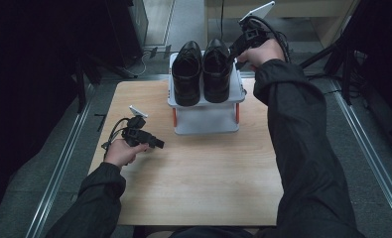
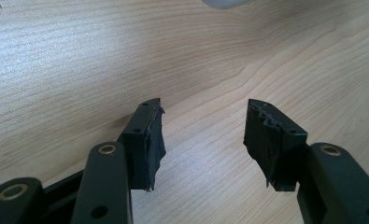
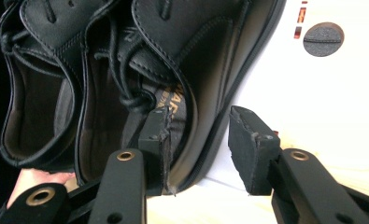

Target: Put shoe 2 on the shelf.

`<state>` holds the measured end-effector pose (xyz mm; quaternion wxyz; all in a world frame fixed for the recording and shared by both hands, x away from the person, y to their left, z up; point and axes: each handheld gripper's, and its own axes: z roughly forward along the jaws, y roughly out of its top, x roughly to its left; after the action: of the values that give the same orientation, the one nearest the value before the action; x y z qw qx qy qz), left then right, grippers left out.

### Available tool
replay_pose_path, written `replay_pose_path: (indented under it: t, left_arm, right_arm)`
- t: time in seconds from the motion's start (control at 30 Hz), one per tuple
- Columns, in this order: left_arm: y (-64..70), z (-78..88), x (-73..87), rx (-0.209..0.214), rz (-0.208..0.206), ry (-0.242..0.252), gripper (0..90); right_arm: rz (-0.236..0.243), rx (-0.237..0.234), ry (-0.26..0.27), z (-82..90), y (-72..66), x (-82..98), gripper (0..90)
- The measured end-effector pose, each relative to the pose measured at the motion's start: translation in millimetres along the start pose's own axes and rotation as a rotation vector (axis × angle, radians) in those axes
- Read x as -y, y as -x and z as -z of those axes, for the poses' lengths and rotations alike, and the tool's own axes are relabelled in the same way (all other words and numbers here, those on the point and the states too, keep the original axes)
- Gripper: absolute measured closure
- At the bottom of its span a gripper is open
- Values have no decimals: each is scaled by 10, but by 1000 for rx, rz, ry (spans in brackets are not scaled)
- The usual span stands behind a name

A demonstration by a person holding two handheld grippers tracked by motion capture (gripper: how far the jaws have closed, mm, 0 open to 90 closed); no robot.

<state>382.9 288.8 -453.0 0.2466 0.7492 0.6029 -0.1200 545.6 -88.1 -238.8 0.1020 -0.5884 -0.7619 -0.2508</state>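
- The wooden table (image 1: 193,168) carries a small white two-tier rack (image 1: 206,119) at its far middle; the rack looks light and rigid, and a push on the shoes could shift it.
- A pair of black lace-up shoes sits side by side on the rack's top shelf, toes toward the person, touching or nearly so.
- The right shoe (image 1: 217,69) is the one in hand. It looks moderately heavy for its size, with a stiff sole and heel counter and a softer, smooth leather upper that is probably somewhat slippery under a pad.
- The left shoe (image 1: 186,72) stands just beside it and would handle the same way.
- The right gripper (image 3: 198,135) is at the heel end of the right shoe, its jaws spread and straddling the shoe's outer wall near the heel: one jaw inside the opening, the other outside above the white shelf. The pads do not press the leather, so the shoe is released and rests on the shelf.
- I judge the best hold to be just there, the firm collar and heel wall, pinched from inside and outside; the laces (image 3: 126,88) and the tongue are too limp to carry the weight.
- The left gripper (image 2: 203,140) hangs low over bare table, well apart from the rack, jaws wide and empty.
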Motion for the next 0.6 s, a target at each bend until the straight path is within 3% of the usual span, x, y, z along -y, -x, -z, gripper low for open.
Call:
replay_pose_path:
  t: [0.23,0.6]
  left_arm:
    - [-9,-5,-6,-7,-2,-11,464]
    - [-3,-4,-5,-10,-2,-9,461]
  right_arm:
    - [-18,-31,12,89,180,74,573]
    - [2,-39,33,49,460,324,521]
